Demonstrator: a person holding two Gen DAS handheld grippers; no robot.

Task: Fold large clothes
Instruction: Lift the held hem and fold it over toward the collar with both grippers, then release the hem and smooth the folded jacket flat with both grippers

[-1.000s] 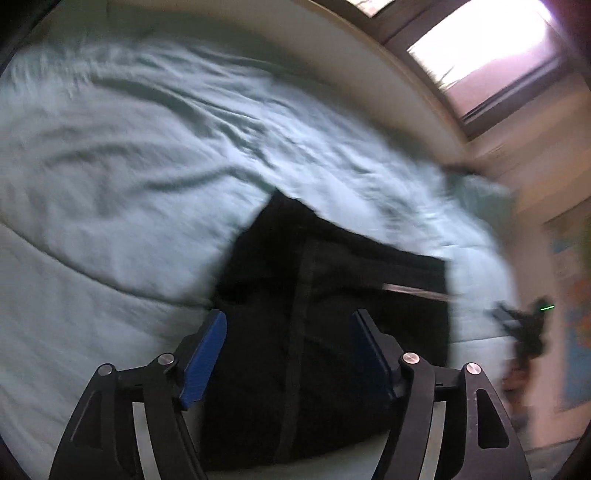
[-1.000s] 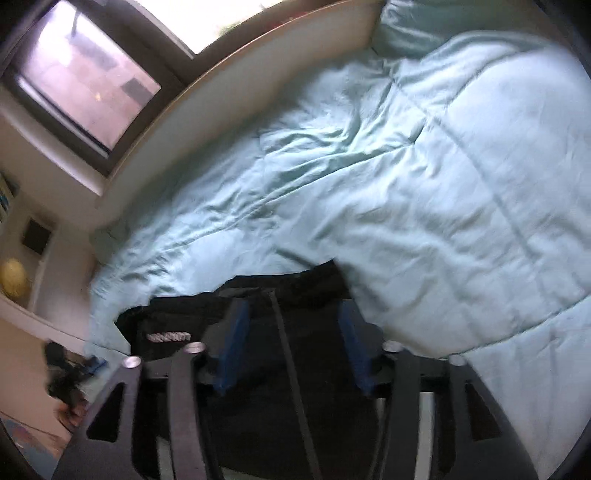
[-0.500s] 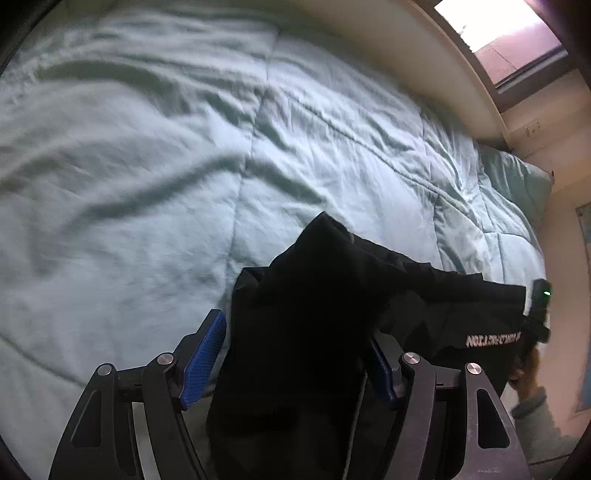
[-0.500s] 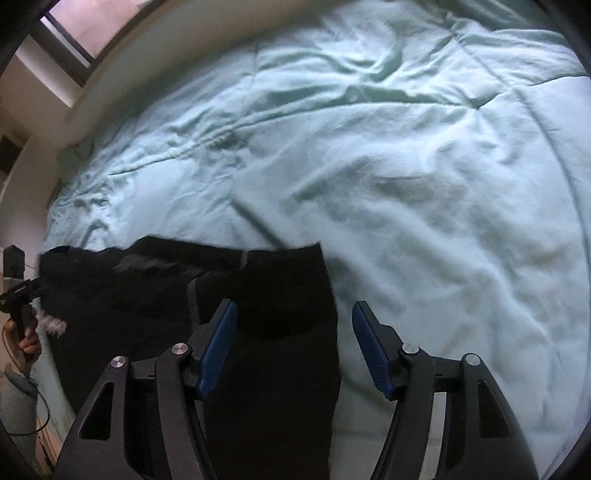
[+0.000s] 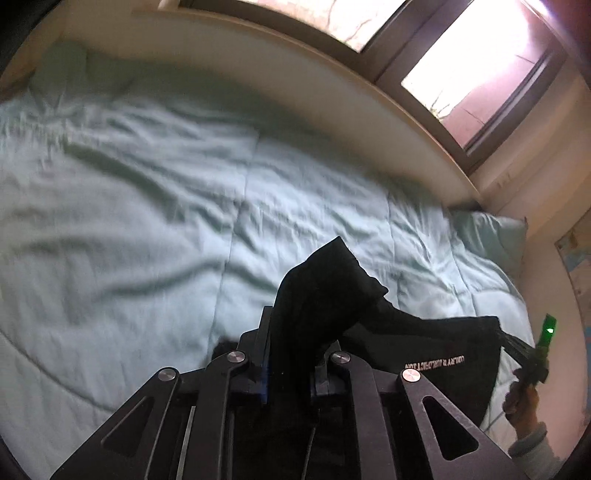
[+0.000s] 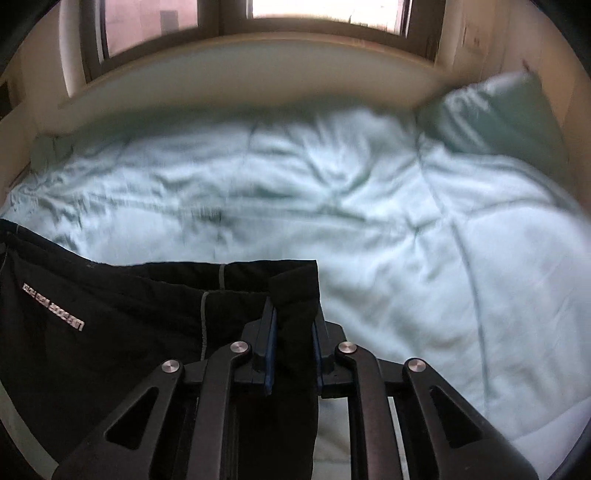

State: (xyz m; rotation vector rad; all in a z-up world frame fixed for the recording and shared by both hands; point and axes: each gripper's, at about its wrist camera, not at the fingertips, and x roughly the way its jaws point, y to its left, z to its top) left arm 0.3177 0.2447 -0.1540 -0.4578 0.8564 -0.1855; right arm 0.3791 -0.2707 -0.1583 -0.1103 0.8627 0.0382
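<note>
- The black garment (image 6: pixel 122 332) lies near the closer edge of a bed, spread over a pale green quilt (image 6: pixel 369 221), with a line of white lettering (image 6: pixel 53 306) printed on its cloth and a grey seam stripe running down it.
- One corner of the black garment (image 5: pixel 325 295) is bunched up and lifted off the quilt (image 5: pixel 147 221); the rest trails off to the right in the left wrist view, where the lettering (image 5: pixel 436 363) reads upside down.
- The left gripper (image 5: pixel 291 354) has just closed its jaws, and they are now clamped on that raised corner, cloth filling the gap between the blue pads.
- The right gripper (image 6: pixel 293 343) has likewise just closed and pinches another corner of the garment, a fold of black cloth standing up between its fingers.
- At the right edge of the left wrist view, a person's hand (image 5: pixel 524 398) in a grey sleeve holds the other tool, a green light (image 5: pixel 548 329) glowing on it.
- A green pillow (image 6: pixel 491 114) sits at the far right corner of the bed.
- Beyond the bed runs a cream ledge (image 6: pixel 240 62) under a window (image 6: pixel 325 7).
</note>
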